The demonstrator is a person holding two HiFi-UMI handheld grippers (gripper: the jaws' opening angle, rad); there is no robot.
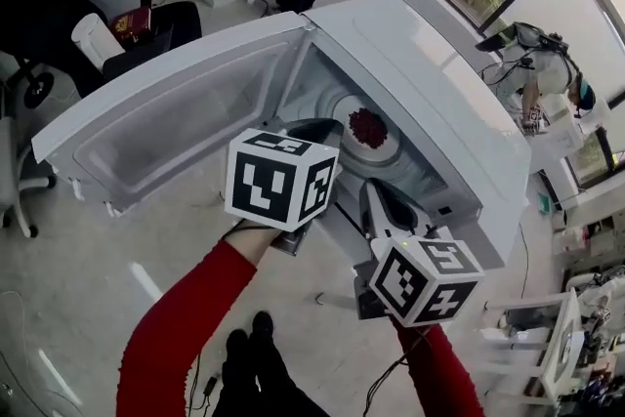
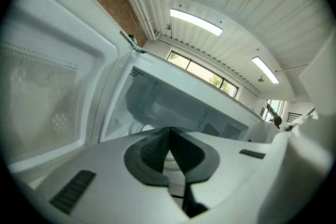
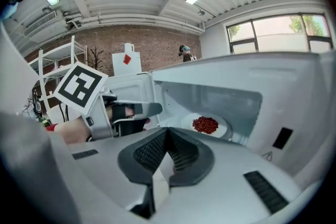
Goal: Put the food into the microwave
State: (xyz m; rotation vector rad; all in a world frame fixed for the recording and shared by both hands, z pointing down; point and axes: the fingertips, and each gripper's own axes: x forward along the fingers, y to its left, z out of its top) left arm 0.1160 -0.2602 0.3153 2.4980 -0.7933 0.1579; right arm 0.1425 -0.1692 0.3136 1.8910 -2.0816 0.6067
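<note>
The plate with its heap of small red food already sits inside the microwave, on the cavity floor ahead of both sets of jaws and a little to the right of the right gripper's tips. That gripper's jaws are pressed together with nothing between them. The left gripper is the same, pads meeting and empty, its tips just at the mouth of the cavity. To my eye the loading is done, and what remains is getting both tools clear and swinging the door to. It stands wide open off to the left of the left jaws, so that gripper looks best placed to do it. I would back it out of the opening first, go round to the door's outer side and push with the closed tips near the free edge, keeping the right gripper out of the gap. The door's outer face and any handle are turned away from every view. From the left gripper only a sliver of plate shows behind its pads, the food hidden. I cannot tell whether the red pieces are berries or beans.
</note>
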